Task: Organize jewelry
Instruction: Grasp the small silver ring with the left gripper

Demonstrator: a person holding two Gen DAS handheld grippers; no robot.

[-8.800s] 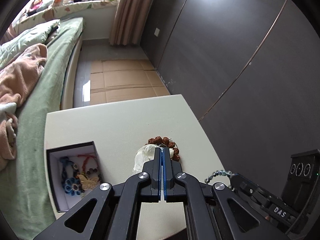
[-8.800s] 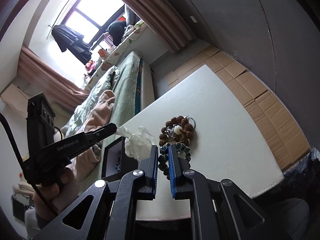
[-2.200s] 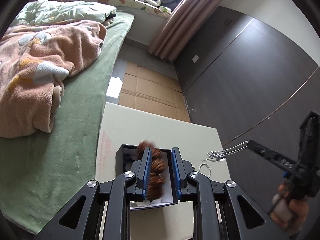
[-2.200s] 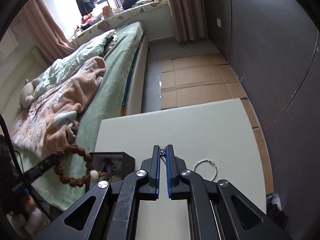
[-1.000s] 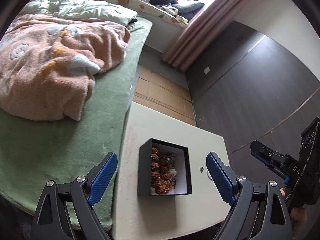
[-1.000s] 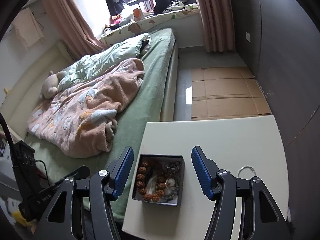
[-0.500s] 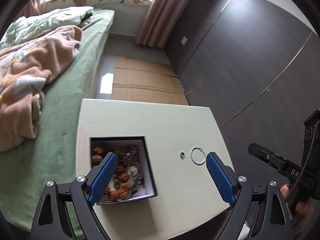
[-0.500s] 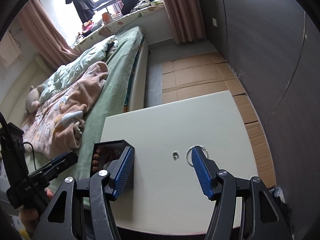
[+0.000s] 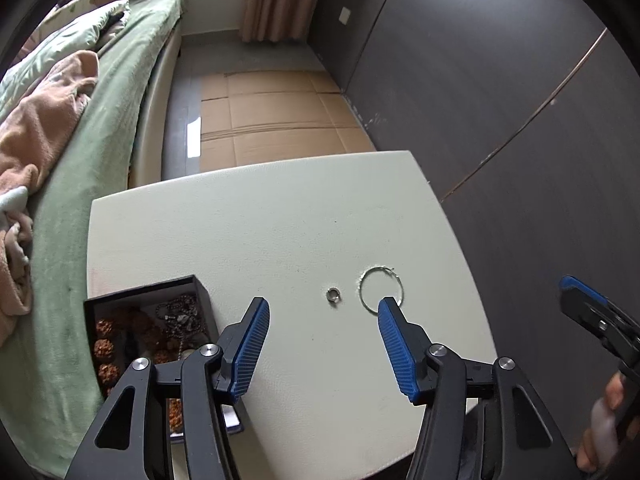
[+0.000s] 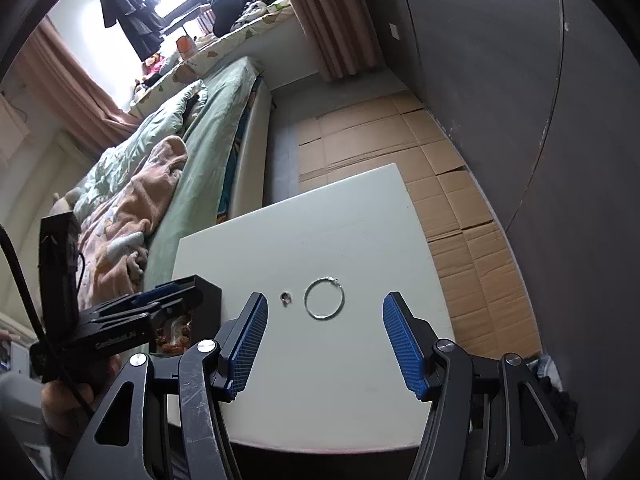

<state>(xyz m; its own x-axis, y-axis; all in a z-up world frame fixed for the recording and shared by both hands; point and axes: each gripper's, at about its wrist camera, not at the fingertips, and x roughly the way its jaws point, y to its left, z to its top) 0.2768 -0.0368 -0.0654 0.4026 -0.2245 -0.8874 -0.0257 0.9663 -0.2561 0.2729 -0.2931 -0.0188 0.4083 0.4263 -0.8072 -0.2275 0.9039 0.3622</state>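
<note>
A black jewelry box (image 9: 144, 292) sits at the left of the white table (image 9: 280, 220); brown bead bracelets (image 9: 105, 348) and a metal chain (image 9: 180, 316) lie inside. A small ring (image 9: 333, 295) and a thin silver bangle (image 9: 382, 290) lie on the table to its right; they also show in the right wrist view as the ring (image 10: 285, 298) and the bangle (image 10: 324, 298). My left gripper (image 9: 323, 306) is open and empty above them. My right gripper (image 10: 323, 302) is open and empty over the same spot. The box (image 10: 208, 292) is partly hidden by the left gripper.
A bed with a green sheet (image 9: 100, 128) and a pink blanket (image 9: 36, 128) runs along the table's left side. Cardboard sheets (image 9: 272, 112) cover the floor beyond. A dark wall (image 9: 500, 100) stands close on the right.
Both grippers, open and empty, have swung and come closer to the table; the ring and bangle now sit between each pair of fingers. The box has shifted left in both views.
</note>
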